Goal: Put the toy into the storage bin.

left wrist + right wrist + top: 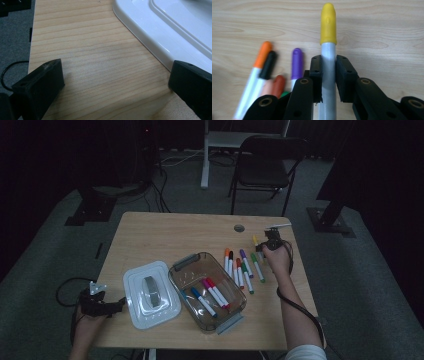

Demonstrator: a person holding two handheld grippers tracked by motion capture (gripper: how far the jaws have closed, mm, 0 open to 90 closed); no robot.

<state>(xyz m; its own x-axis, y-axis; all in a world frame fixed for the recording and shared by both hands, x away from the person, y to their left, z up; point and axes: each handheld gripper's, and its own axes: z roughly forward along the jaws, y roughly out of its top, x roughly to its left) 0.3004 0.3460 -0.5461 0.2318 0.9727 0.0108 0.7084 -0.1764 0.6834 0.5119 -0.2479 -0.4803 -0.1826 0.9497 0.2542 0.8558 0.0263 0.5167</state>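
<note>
My right gripper [328, 62] is shut on a yellow-capped marker [328, 23], whose white barrel runs up between the pads with the cap pointing away. In the high view this gripper [265, 245] hangs just above the table's right side with the yellow marker [255, 240] in it, beside a row of loose markers [242, 267]. My left gripper [115, 80] stands open over bare wood, its right jaw close to the edge of a white lid [160, 32]. Seen from above, the left gripper [119, 304] sits at the front left corner, next to the lid [150, 292].
A clear plastic box [176, 279] with grey handles lies mid-table, holding blue, pink and red markers [212, 294]. Orange [263, 53], black [268, 63], purple [297, 62] and red [278, 85] markers lie left of my right jaws. A chair [265, 162] stands beyond the table [165, 235].
</note>
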